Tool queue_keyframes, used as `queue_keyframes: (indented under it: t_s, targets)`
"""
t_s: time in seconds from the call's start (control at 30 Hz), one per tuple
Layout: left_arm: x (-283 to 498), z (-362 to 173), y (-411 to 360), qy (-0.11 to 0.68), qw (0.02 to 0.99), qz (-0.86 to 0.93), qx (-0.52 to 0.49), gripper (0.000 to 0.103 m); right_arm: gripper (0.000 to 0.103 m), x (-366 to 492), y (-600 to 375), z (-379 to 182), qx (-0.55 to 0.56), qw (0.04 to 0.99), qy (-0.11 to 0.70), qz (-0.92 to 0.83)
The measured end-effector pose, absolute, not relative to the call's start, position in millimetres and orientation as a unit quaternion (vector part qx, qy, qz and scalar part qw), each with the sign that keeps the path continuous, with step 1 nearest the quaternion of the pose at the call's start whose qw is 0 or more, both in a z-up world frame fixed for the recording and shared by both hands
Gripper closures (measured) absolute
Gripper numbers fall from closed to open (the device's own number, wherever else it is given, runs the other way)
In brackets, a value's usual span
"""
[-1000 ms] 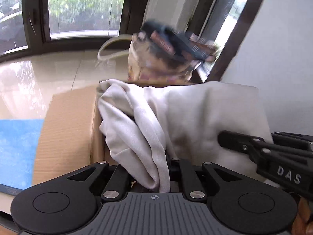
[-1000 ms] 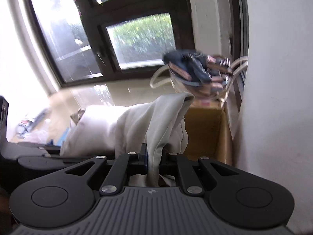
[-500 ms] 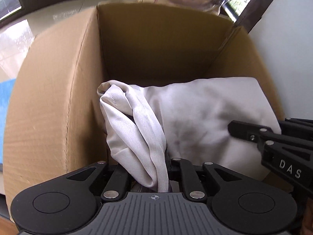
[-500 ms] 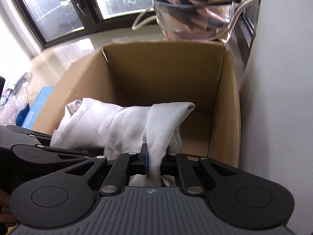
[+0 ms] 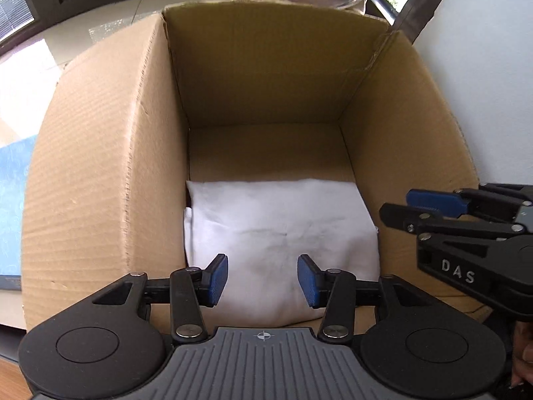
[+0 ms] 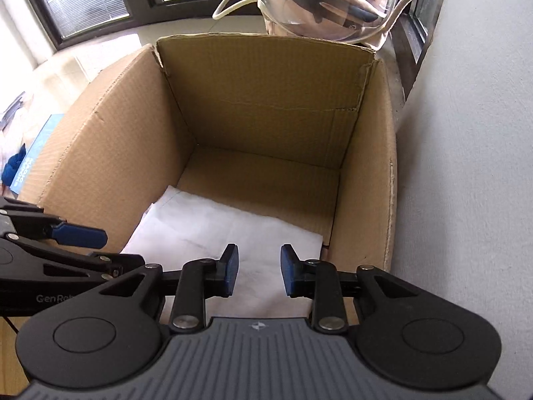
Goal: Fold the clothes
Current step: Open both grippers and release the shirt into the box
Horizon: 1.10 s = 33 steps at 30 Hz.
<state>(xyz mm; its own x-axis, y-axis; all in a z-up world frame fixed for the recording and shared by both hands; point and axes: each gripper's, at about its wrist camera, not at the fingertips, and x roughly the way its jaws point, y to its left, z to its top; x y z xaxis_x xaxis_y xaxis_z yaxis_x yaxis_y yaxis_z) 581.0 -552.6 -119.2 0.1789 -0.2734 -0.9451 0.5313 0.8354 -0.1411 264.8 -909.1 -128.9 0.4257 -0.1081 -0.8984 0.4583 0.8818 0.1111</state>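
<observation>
Cloth (image 5: 279, 233) fills near box (image 5: 100, 180) floor; far strip bare.

Your left gripper (image 5: 262, 276) spread wide above the cardboard box (image 5: 100, 166), right gripper (image 6: 259, 271) alongside (blue pads parted), both empty

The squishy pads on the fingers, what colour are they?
Blue pads, clearest in the left wrist view.

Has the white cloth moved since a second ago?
Yes. The cloth has gone down: it hung above the box rim, pinched in both tongs, and now lies folded on the box floor, with left tongs and right tongs open.
</observation>
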Motion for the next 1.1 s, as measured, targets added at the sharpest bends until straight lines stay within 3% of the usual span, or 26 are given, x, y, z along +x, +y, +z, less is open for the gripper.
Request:
queue_keyframes:
  t_s: [0.27,0.4,0.53,0.73,1.1]
  targets:
    - [581.8,-91.6,-541.0,0.565,0.779,-0.253,0.094,0.048,0.065,256.9,-907.8,-116.4,0.188,0.828,0.504,-0.16]
    - [576.7,-84.3,-534.9,0.559,0.786,-0.248,0.087,0.039,0.055,251.2,-905.1,-107.6,0.193,0.829,0.503,-0.151]
    - [569.1,-72.9,-529.0,0.553,0.794,-0.239,0.088,0.027,0.036,245.5,-901.3,-97.7,0.192,0.832,0.501,-0.141]
    - [559.6,-65.3,-524.9,0.548,0.799,-0.228,0.097,0.015,0.02,235.8,-894.0,-81.9,0.174,0.839,0.499,-0.133]
    - [546.4,-64.8,-516.1,0.548,0.802,-0.208,0.116,0.003,0.01,223.5,-887.3,-65.7,0.152,0.832,0.517,-0.132]
